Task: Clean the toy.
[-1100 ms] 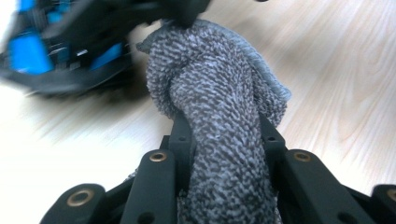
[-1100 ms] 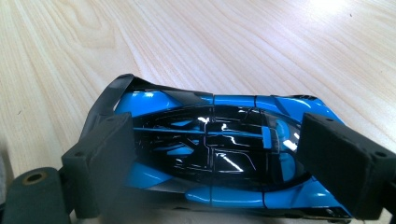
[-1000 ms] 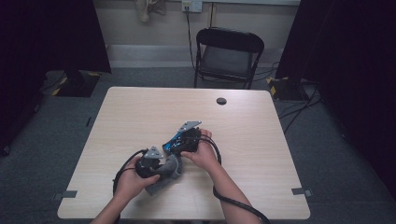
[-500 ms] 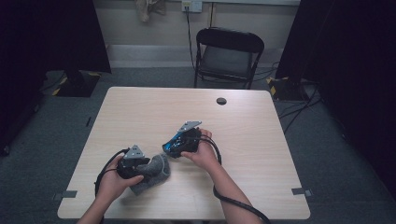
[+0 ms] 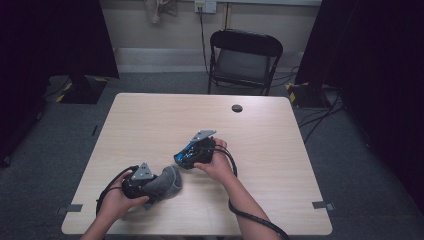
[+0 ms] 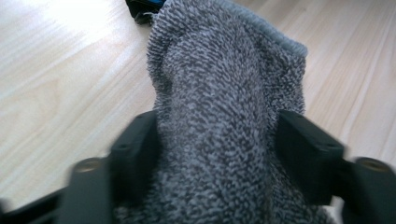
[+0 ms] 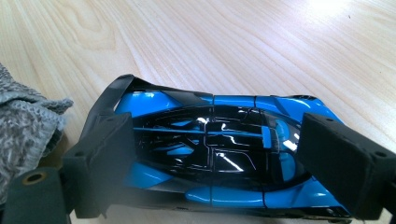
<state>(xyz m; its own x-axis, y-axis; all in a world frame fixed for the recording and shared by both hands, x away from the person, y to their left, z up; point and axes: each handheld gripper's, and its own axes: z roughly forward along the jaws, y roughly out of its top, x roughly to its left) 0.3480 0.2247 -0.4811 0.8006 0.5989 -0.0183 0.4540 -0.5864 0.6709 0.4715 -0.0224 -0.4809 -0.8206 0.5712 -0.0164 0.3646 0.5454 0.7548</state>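
A blue and black toy car (image 5: 186, 152) lies on the wooden table (image 5: 280, 150), and my right gripper (image 5: 190, 156) is shut on it. In the right gripper view the jaws clamp the toy car (image 7: 215, 154) at its two ends, my right gripper (image 7: 217, 135) pointing across it. My left gripper (image 5: 156, 187) sits near the table's front left with a grey terry cloth (image 5: 169, 181) bunched in it. Its jaws have just been closing. In the left gripper view the cloth (image 6: 224, 84) bulges between both pads of my left gripper (image 6: 215, 135).
A small black round object (image 5: 237, 108) lies near the table's far edge. A black folding chair (image 5: 245, 55) stands beyond the table. A cable (image 5: 250, 215) trails from the right hand over the front edge. A corner of the cloth (image 7: 28, 116) lies left of the car.
My left hand has drawn the cloth leftward, away from the car, leaving a gap between them. The right gripper and the car have stayed still.
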